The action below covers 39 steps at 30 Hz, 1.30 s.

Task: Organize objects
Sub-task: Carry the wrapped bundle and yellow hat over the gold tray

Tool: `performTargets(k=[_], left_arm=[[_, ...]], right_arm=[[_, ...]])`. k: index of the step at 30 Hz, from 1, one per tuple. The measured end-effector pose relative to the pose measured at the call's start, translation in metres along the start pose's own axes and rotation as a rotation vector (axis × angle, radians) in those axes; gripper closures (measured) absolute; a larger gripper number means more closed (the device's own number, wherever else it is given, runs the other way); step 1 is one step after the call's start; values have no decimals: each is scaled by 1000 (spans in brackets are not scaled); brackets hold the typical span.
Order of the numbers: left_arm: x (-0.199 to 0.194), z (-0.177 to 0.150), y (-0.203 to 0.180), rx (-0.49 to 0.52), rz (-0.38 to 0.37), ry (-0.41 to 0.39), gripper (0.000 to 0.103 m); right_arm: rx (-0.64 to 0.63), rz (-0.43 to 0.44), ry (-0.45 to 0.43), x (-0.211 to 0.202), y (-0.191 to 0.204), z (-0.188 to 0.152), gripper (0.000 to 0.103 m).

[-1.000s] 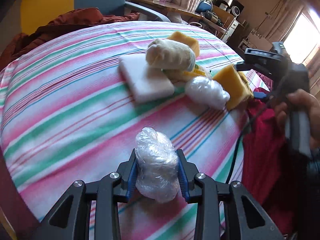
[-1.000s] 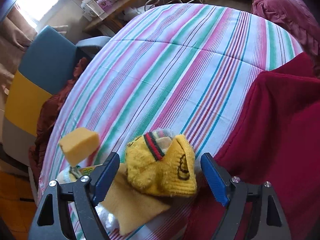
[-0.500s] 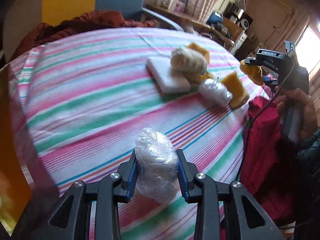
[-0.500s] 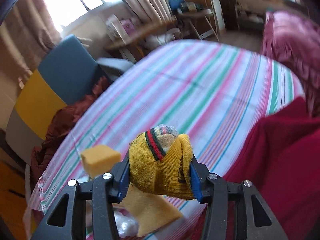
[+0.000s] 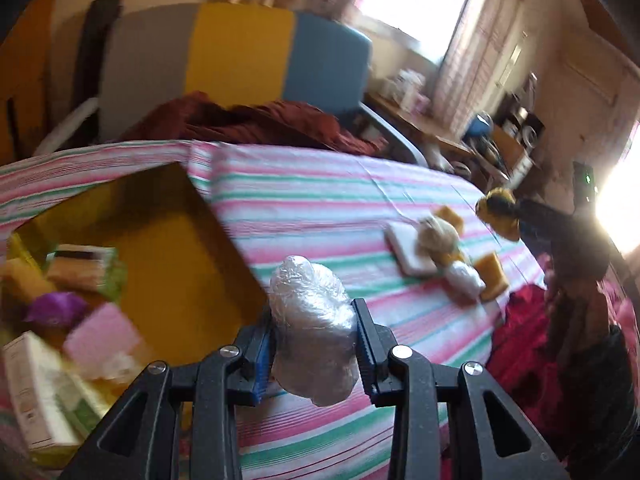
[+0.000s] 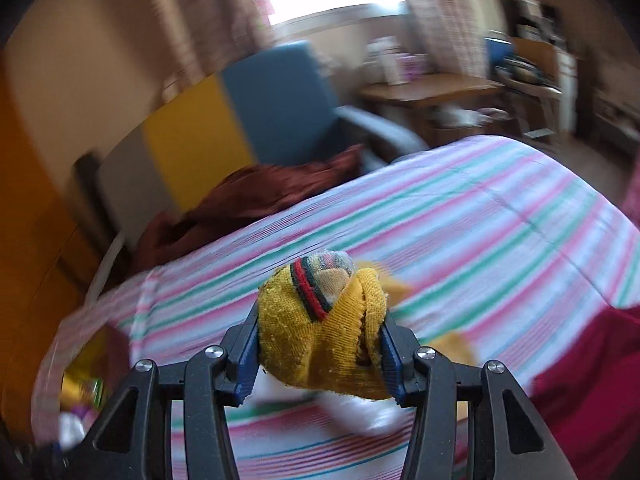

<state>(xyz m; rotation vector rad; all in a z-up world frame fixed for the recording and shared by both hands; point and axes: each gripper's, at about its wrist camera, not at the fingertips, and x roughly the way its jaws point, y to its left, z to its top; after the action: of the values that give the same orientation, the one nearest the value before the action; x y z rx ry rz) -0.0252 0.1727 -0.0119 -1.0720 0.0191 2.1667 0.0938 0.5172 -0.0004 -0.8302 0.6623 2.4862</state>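
Here the yellow box (image 5: 192, 264) holds blurred, seemingly sponge-like packs (image 5: 80, 268); left claw (image 5: 314, 334) clamps a plastic-wrapped bundle (image 5: 312, 328), right claw (image 6: 320, 344) a yellow sock (image 6: 320, 332).

Black gripper (image 5: 314, 354) frames, silver screws, blue-padded jaws; sleeve probably dark

Left wrist view looks down along its fingers across the striped bed (image 5: 320, 200) from close above, box (image 5: 168, 248) at left; right wrist view faces the same bed (image 6: 480, 220), both sharing the blue-yellow chair (image 5: 280, 52) behind.
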Motion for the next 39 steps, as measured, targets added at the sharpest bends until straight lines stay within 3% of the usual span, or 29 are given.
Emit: performTargets(k=[10,16,21,31,39], left_arm=[[-57,-18,79,-171,101,-89,68],[-90,-34,128,-281,180,-148,68],[-108,-39,143,-309,253,-187,68],[-120,-34,131,-230,388,-228,67],[-113,-30,122,-196,385,-213,67]], right_arm=[[-173,334,190,19,153,-45,52],[-306,432,275,31,231,-80,52],[-420,452,301,32,274,-104,52],[-522,446,304,26,301,-120,52],[-534,422,283,25,300,-118,51]])
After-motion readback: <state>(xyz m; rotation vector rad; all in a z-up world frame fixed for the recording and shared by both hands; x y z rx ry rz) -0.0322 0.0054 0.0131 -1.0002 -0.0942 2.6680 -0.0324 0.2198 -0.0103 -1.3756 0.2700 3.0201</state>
